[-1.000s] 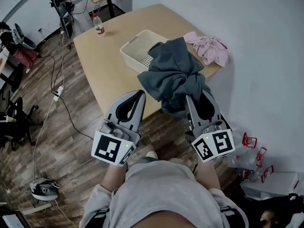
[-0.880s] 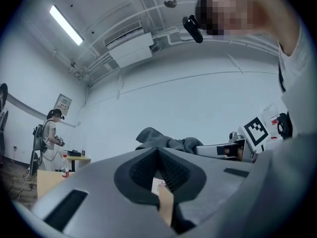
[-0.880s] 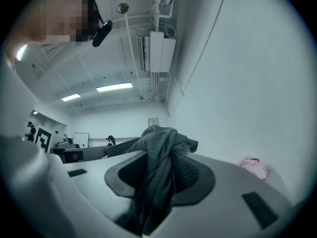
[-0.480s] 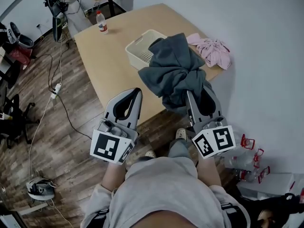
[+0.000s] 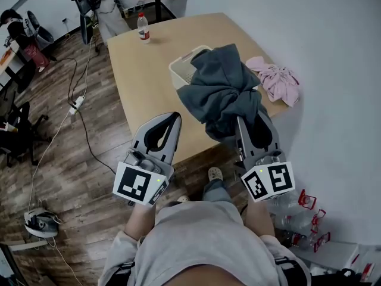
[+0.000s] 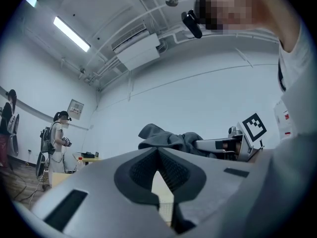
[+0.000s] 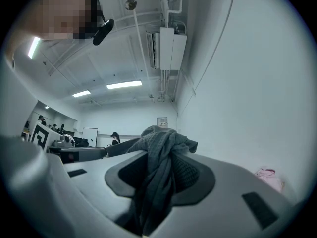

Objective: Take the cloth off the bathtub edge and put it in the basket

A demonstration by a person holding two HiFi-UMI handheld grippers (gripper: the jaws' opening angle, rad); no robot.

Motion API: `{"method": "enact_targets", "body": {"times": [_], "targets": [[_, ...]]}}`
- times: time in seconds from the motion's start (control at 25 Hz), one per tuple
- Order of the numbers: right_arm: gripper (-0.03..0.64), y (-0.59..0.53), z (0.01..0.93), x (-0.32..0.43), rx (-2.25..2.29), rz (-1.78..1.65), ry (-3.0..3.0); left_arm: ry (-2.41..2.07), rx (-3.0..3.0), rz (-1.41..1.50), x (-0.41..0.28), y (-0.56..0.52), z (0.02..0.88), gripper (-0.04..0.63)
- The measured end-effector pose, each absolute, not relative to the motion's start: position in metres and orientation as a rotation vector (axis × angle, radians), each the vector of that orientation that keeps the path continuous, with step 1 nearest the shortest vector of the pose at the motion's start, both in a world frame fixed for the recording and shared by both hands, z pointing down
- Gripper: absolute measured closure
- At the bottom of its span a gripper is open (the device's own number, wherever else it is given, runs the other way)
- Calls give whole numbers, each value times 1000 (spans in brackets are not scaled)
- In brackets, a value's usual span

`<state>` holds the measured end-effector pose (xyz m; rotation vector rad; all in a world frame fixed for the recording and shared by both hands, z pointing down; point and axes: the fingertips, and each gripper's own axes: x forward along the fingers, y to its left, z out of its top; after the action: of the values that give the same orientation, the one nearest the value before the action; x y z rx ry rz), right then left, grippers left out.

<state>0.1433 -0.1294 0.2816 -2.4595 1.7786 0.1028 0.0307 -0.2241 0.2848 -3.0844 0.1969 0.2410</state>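
Left gripper [image 5: 172,119] is closest in, fingers clenched tip to tip on nothing, over the near edge of the tabletop [image 5: 146,79]. Right gripper [image 5: 249,124] beside it has its fingers grasping the dark grey cloth [image 5: 220,88], which bunches up in the air, not in the basket yet. The white basket [image 5: 180,69] sits just past it, partly hidden by the cloth. A pink garment [image 5: 280,79] lies right of the basket, and a water bottle [image 5: 143,27] stands near the far edge.

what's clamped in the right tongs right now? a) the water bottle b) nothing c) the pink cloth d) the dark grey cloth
d, the dark grey cloth is bunched between the jaws of the right tongs, while the pink cloth lies apart on the table.
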Motion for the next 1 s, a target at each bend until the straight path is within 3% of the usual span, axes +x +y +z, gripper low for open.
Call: {"method": "enact_targets", "body": {"times": [1.0], "targets": [[474,-223,271,287,-2135,54,2142,653,-3007,227,153,-273,274,600]]}}
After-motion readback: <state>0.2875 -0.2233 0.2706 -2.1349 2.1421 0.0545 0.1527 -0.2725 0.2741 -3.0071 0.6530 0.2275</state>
